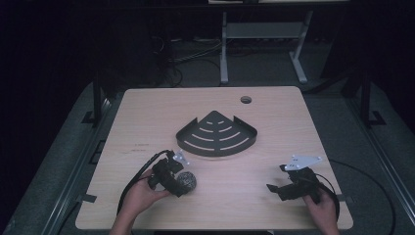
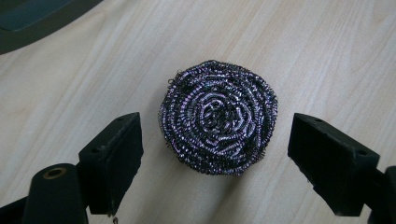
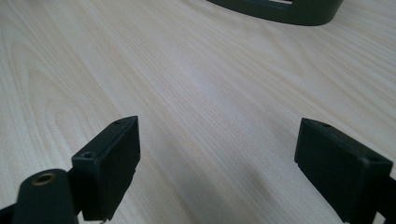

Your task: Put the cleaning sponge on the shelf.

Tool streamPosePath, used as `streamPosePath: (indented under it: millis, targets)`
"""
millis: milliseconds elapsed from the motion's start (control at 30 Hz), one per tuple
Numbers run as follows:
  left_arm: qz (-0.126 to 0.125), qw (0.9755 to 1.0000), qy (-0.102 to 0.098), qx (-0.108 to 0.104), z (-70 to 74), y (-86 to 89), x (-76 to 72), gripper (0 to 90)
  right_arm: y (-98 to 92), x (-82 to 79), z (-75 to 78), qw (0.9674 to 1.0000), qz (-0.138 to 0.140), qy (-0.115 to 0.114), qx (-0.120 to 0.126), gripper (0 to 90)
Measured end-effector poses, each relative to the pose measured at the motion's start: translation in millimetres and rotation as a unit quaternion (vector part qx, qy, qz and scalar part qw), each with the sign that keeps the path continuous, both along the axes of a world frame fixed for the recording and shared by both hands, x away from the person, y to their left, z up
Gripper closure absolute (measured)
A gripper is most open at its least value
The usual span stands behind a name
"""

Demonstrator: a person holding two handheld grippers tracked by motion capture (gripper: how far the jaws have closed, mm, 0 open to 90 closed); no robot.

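Left gripper (image 2: 215, 144) spread wide, one jaw on each side of the steel scourer (image 2: 218, 122), both jaws apart from it, nothing gripped yet. Sits flat on the table (image 1: 147, 117), coiled face up, on the person's side of the dark corner shelf (image 1: 217, 133) and toward its left.

Probably very light and springy: wire coils that give under pressure and bounce back, rough enough not to slip. Best taken across the middle of its round edge, squeezing past the first softness until the bundle firms up. Loose wire ends likely to snag on the pads.

Right gripper (image 1: 288, 183) also wide open and empty, held low over bare wood, well apart from the scourer, toward the shelf's right on the person's side.
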State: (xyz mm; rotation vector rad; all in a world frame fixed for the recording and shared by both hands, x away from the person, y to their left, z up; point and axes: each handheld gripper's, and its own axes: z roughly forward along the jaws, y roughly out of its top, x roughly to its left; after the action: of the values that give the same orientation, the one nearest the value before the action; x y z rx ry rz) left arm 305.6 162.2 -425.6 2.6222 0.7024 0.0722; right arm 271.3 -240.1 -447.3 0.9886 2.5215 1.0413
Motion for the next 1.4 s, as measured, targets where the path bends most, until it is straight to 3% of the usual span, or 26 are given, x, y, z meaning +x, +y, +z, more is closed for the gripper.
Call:
streamPosePath:
  millis: [567, 1400]
  targets:
    - [-0.001, 0.9999, 0.015, 0.007, -10.2, -8.4, 6.6, 20.9, 0.4, 0.1, -0.2, 1.0, 0.001, 0.0, 0.001, 13.9]
    - [-0.008, 0.9997, 0.008, 0.022, -12.1, -12.0, 5.1, 31.6, 1.6, -0.6, 0.9, 1.0, 0.003, -0.004, 0.002, 13.9]
